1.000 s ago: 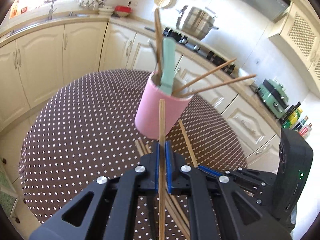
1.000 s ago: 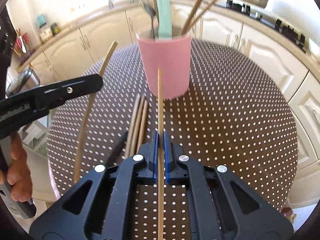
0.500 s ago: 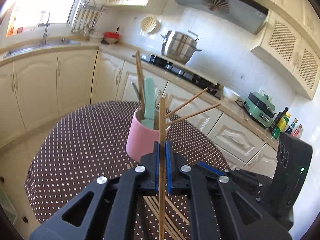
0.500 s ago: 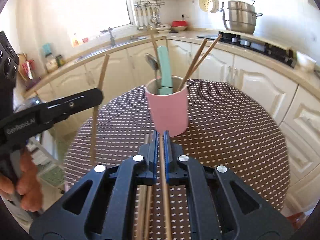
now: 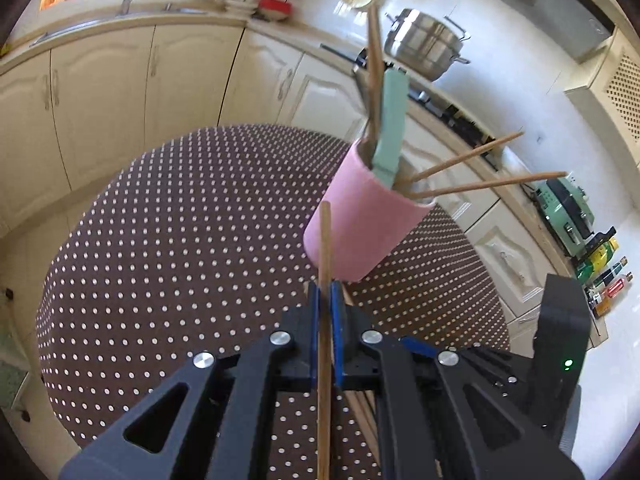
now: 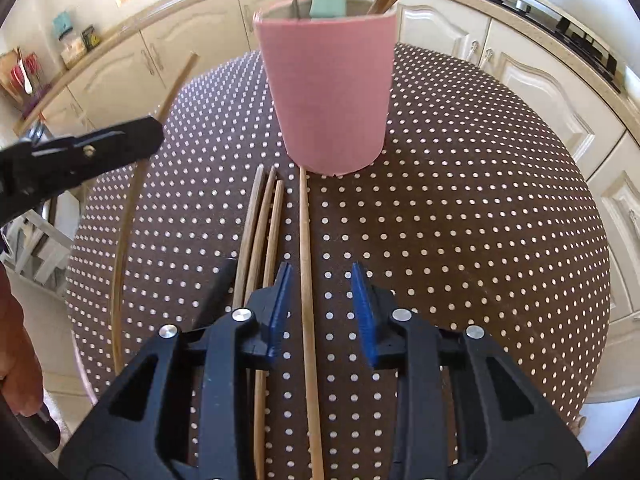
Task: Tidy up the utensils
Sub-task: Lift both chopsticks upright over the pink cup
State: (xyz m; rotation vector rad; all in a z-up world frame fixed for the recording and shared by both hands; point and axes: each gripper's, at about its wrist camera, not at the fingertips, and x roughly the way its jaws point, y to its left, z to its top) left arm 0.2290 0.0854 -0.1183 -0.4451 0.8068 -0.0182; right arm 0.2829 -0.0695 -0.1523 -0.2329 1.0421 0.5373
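My left gripper (image 5: 325, 294) is shut on a wooden chopstick (image 5: 325, 240) that stands upright in front of the pink cup (image 5: 360, 220). The cup holds a mint-green utensil (image 5: 394, 120) and several chopsticks (image 5: 484, 187). In the right wrist view my right gripper (image 6: 322, 280) has its jaws opening. A single chopstick (image 6: 306, 248) lies on the dotted cloth between the blue pads, and neither pad presses it. Three more chopsticks (image 6: 260, 220) lie just left of it, pointing at the pink cup (image 6: 328, 92). The left gripper (image 6: 150, 136) shows at the left with its chopstick (image 6: 130, 208).
The round table (image 6: 460, 200) wears a brown cloth with white dots. Cream kitchen cabinets (image 5: 100, 92) curve around behind it. A steel pot (image 5: 424, 44) stands on the stove, and a hand (image 6: 20, 380) shows at the lower left.
The right gripper's jaws have parted and let go of their chopstick, which now lies flat on the cloth. Both grippers drew back from the cup, then came close again. The left grip is unchanged.
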